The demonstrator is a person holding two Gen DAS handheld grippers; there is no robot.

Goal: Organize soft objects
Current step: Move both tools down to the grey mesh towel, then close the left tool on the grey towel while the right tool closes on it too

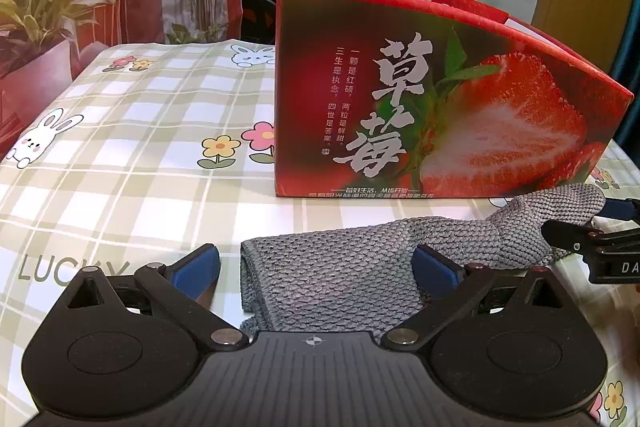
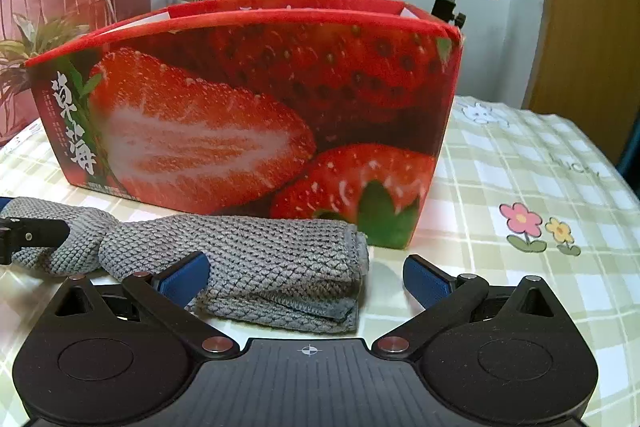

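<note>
Grey cloth point(image 1: 344, 267) folded on table, lying between spread jaws of both grippers.

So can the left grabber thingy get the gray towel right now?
Probably yes. The left gripper is open, and the folded gray towel lies flat on the tablecloth right between its blue fingers, with nothing on top of it. The strawberry box stands behind, out of the way.

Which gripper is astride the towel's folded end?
The right gripper: open fingers flank the grey towel's folded end. The left gripper straddles the other end.
</note>
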